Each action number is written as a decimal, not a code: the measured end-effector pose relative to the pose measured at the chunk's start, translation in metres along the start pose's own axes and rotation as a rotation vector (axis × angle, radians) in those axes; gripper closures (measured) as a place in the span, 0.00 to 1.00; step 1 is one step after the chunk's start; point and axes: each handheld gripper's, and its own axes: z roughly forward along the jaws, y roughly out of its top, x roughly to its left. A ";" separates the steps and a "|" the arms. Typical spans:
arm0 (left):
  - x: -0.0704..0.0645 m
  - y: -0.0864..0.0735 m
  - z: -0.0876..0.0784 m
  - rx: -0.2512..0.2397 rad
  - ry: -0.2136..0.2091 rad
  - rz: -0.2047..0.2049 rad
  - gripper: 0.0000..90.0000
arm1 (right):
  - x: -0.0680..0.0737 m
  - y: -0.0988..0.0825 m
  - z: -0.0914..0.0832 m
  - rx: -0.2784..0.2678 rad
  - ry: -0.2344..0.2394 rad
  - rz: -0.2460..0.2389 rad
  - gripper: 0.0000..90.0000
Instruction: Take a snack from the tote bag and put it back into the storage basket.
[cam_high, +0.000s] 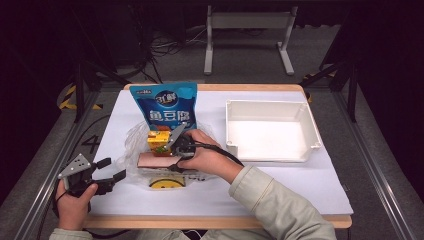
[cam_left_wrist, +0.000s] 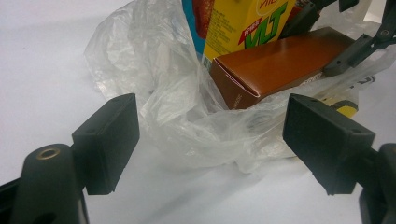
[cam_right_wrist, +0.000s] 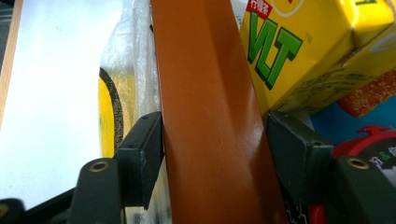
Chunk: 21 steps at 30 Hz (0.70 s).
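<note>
A: From above? 
B: Right gripper (cam_high: 178, 146) clamps the brown box (cam_high: 155, 160) on the plastic bag (cam_high: 131, 145), mid-table; left gripper (cam_high: 111, 170) sits wide beside it.

A: Left gripper view? 
B: Jaws apart, nothing between; bag (cam_left_wrist: 182, 107) and box (cam_left_wrist: 275, 65) ahead.

A: Right gripper view? 
B: Pads (cam_right_wrist: 142, 156) press both sides of the box (cam_right_wrist: 210, 116); yellow carton (cam_right_wrist: 299, 51) touching alongside.

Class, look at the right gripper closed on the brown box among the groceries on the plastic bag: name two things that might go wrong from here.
1. The brown box is glossy and the right gripper clamps just its narrow sides, so it might slip or swing.
2. The yellow carton leans right against the box; lifting it may topple the carton, and the loose plastic bag could drag along.
</note>
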 end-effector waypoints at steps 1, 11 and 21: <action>0.000 0.000 0.000 0.000 0.000 0.000 0.22 | 0.000 0.000 0.000 0.005 0.000 -0.004 0.42; 0.000 0.000 0.001 0.003 -0.005 -0.004 0.21 | 0.004 0.003 0.007 0.077 0.021 -0.015 0.42; 0.001 0.000 0.001 0.009 -0.011 -0.001 0.21 | 0.009 0.007 0.014 0.150 0.015 -0.060 0.41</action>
